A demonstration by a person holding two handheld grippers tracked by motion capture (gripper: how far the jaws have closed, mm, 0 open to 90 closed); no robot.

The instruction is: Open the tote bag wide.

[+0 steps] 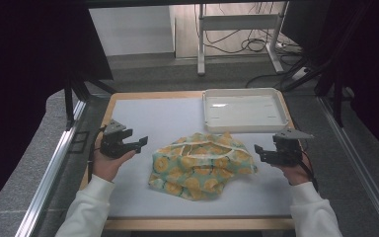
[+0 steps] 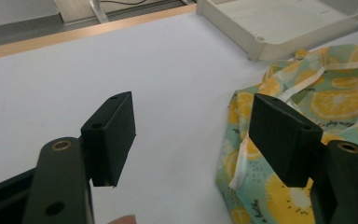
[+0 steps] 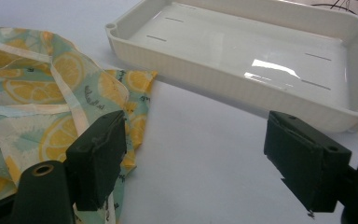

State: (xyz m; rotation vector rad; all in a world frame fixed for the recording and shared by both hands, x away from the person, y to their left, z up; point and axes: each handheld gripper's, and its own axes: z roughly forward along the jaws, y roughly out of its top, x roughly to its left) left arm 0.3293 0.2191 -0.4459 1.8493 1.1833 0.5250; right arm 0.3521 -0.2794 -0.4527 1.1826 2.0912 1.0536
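Note:
A crumpled cloth [image 1: 200, 165] printed with lemon slices, with white ribbon ties, lies in the middle of the white mat [image 1: 153, 118]. My left gripper [image 1: 142, 143] hovers open just left of the cloth, nothing between its jaws. In the left gripper view the cloth [image 2: 317, 107] lies to the right of the open left gripper [image 2: 200, 140]. My right gripper [image 1: 258, 150] stands open at the cloth's right edge, also holding nothing. The right gripper view shows the open right gripper [image 3: 205, 158] above bare mat, the cloth [image 3: 42, 93] at its left.
An empty white plastic tray [image 1: 244, 109] sits at the back right of the mat; it lies close ahead in the right gripper view as the tray [image 3: 261, 60]. The wooden table edge [image 1: 143, 94] frames the mat. Metal rails and cables lie beyond.

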